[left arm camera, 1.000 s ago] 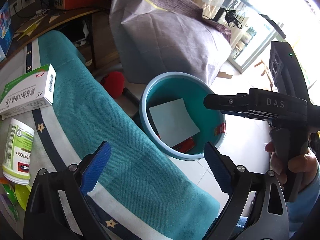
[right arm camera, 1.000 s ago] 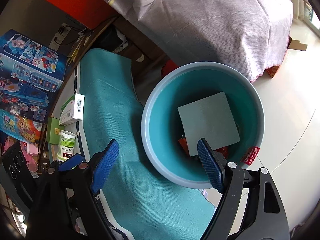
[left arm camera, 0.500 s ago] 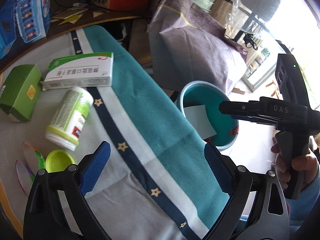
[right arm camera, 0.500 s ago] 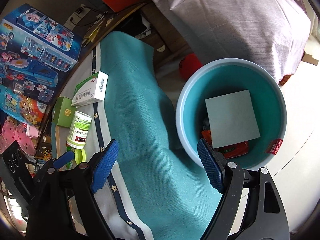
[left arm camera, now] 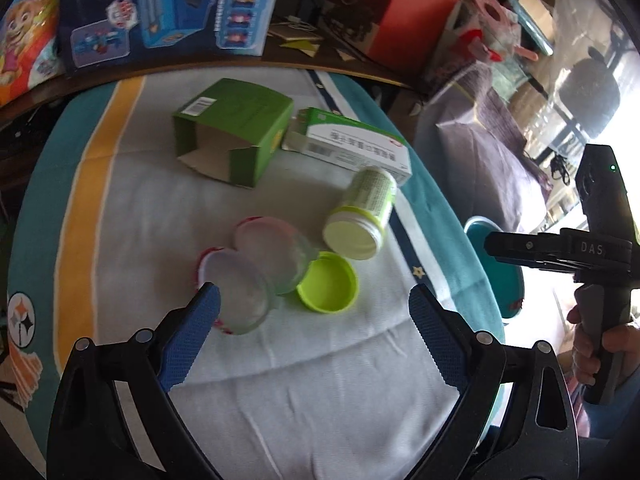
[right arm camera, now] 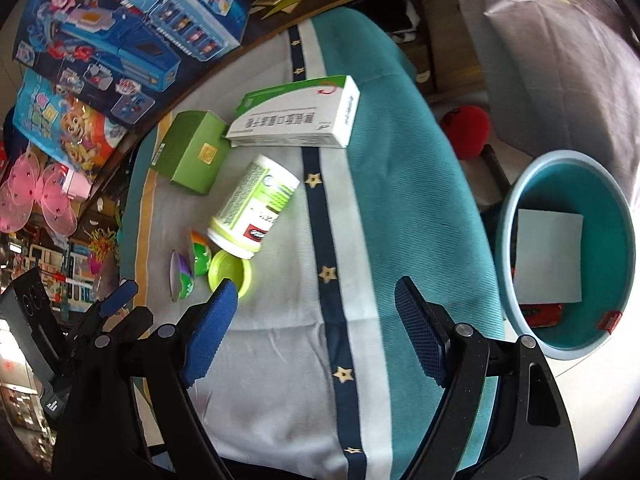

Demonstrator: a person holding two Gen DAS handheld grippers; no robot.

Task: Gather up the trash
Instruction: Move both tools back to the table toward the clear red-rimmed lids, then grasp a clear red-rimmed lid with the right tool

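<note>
Both views have swung from the teal bin (right arm camera: 624, 240) to the cloth-covered worktop (left arm camera: 280, 380). Trash lies there: green carton (left arm camera: 236, 128), white box (left arm camera: 352, 146), bottle (left arm camera: 364, 212), lime cap (left arm camera: 328, 286). Left hand-held gripper (left arm camera: 314, 336) and right hand-held gripper (right arm camera: 316, 320) are released, empty.

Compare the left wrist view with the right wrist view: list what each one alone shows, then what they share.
Left only: the person's hand holding the right gripper; the green box's open end.
Right only: paper and a red wrapper inside the bin; pink wings.
Both: white box, bottle, green lid, two plastic cups, cloth.
</note>
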